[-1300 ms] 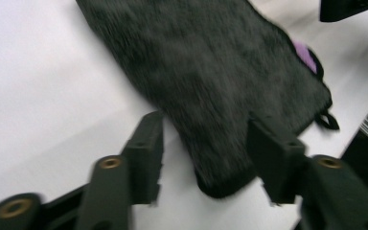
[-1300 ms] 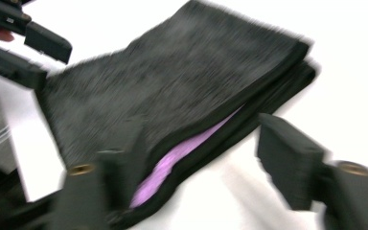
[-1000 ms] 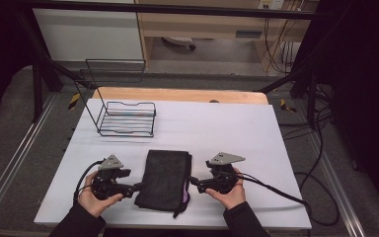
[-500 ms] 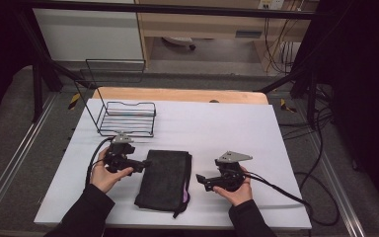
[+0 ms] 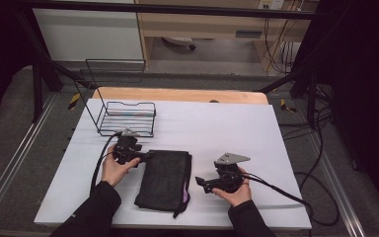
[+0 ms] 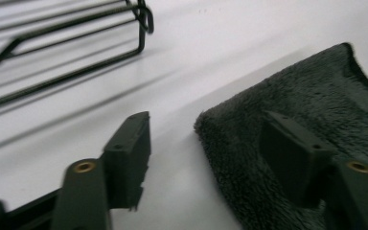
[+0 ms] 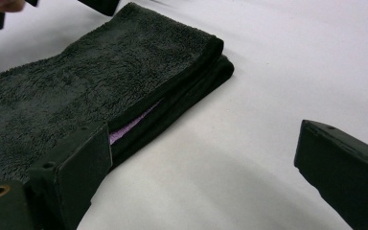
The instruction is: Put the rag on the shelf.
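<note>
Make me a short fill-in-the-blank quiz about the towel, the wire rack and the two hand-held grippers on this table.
1. The folded towel is ____ in colour.
2. A ____ layer peeks from the towel's folds.
3. The wire rack sits nearest the ____ hand-held gripper.
4. The jaws of the right hand-held gripper stand ____ beside the towel.

Missing words: black; purple; left; open
</note>
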`<move>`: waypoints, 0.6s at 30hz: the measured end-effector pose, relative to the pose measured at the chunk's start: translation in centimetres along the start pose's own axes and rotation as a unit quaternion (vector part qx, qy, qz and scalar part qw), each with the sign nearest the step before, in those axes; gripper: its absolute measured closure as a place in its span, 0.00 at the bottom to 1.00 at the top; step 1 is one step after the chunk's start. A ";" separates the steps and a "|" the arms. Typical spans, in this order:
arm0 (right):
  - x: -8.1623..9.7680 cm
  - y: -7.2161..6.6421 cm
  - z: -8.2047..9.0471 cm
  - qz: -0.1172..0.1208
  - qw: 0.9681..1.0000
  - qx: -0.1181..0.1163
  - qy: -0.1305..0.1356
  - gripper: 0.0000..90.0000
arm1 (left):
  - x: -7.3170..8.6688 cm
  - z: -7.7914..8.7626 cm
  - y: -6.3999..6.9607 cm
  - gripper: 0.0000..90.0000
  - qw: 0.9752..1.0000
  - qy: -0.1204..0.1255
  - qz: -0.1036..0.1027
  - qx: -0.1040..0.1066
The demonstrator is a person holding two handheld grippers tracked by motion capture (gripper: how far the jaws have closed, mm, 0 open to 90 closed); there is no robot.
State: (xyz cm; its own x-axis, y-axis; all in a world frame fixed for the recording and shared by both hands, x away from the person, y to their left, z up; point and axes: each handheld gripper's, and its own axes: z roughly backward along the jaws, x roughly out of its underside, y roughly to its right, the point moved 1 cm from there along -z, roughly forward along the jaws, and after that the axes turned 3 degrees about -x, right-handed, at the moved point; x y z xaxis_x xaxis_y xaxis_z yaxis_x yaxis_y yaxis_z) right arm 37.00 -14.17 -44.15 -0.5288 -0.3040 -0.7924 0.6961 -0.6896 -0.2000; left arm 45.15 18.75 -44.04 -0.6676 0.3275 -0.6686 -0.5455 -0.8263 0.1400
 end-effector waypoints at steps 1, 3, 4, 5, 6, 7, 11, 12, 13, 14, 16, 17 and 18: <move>0.0 0.0 0.0 0.002 1.000 0.000 0.001 0.07 | 0.1 -0.2 0.0 0.48 1.000 -0.003 -0.001 -0.002; 0.0 -0.1 0.1 0.003 1.000 -0.001 0.000 0.07 | 0.4 -0.4 0.1 0.50 1.000 -0.010 -0.005 -0.005; 0.1 -0.1 0.1 0.002 1.000 -0.001 -0.001 0.07 | 0.5 -0.5 0.1 0.52 1.000 -0.011 -0.001 0.001; 0.1 -0.1 0.1 0.004 1.000 -0.001 -0.002 0.07 | 0.6 -0.5 0.1 0.54 1.000 -0.010 0.000 0.004; 0.1 -0.1 0.1 0.004 1.000 -0.001 -0.003 0.07 | 0.8 -0.5 0.2 0.56 1.000 -0.009 0.000 0.007; 0.1 -0.1 0.1 0.005 1.000 -0.003 -0.005 0.07 | 0.8 -0.6 0.3 0.60 1.000 -0.007 -0.001 0.008; 0.1 -0.1 -0.1 0.001 1.000 -0.003 -0.007 0.07 | 1.1 -0.6 0.6 0.72 1.000 -0.006 -0.006 0.018; 0.1 -0.1 -0.1 0.001 1.000 -0.003 -0.007 0.08 | 1.1 -0.7 0.7 0.74 1.000 -0.004 -0.007 0.019; 0.1 0.0 -0.1 0.001 1.000 -0.003 -0.006 0.08 | 1.2 -0.7 0.8 0.76 1.000 -0.002 -0.005 0.021; 0.1 0.0 -0.1 0.000 1.000 -0.004 -0.005 0.08 | 1.3 -0.7 0.8 0.76 1.000 0.000 -0.005 0.024; 0.1 0.0 -0.2 0.001 1.000 -0.003 -0.005 0.08 | 1.4 -0.7 0.7 0.77 1.000 0.001 -0.004 0.027; 0.0 0.1 -0.2 0.001 1.000 -0.003 -0.005 0.08 | 1.4 -0.7 0.6 0.78 1.000 0.000 -0.007 0.030; 0.0 0.1 -0.3 -0.001 1.000 -0.002 -0.005 0.08 | 1.4 -0.7 0.7 0.79 1.000 -0.001 -0.007 0.031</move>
State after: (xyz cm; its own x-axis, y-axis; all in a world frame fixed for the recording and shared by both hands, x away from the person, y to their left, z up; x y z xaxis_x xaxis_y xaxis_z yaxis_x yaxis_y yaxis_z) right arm 37.26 -14.06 -44.36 -0.5351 -0.3097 -0.7860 0.6970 -0.6876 -0.2036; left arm 44.21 18.32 -45.36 -0.6609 0.3397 -0.6692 -0.5847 -0.7920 0.1754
